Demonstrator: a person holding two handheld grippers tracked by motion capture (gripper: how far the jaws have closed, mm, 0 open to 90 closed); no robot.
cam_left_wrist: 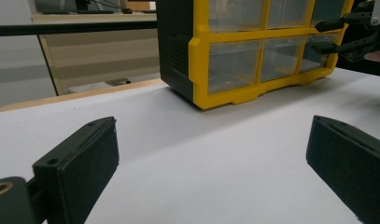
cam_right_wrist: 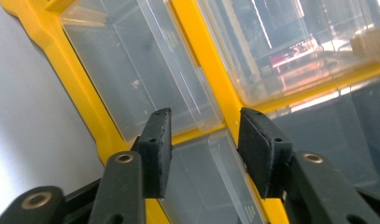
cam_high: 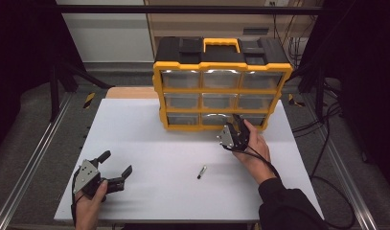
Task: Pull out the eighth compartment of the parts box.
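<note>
Resting near the bench's front left corner, the left gripper (cam_high: 117, 166) sits in the person's left hand (cam_high: 89, 203) with its jaws spread wide and nothing between them; in the left gripper view only bare white bench (cam_high: 149, 143) lies between the two black pads (cam_left_wrist: 78, 163). A small dark marker (cam_high: 201, 172) lies on the bench right of that gripper, towards the front edge and about midway across, apart from both grippers. At the back edge, right of centre, stands the yellow-and-black organizer (cam_high: 221, 86), upright, with three rows of three clear drawers facing the person and a yellow handle (cam_high: 222, 44) on top. The right gripper (cam_high: 236, 120), held in the right hand (cam_high: 252, 143), is up at the organizer's bottom row, at the front of the bottom-middle drawer (cam_high: 216, 119) near the yellow divider on its right. In the right gripper view its jaws stand narrowed, with the clear front lip of a drawer (cam_right_wrist: 197, 182) and a yellow divider (cam_right_wrist: 227, 116) between the pads (cam_right_wrist: 159, 149). Whether the pads press on the lip cannot be told; a gap shows on each side.
</note>
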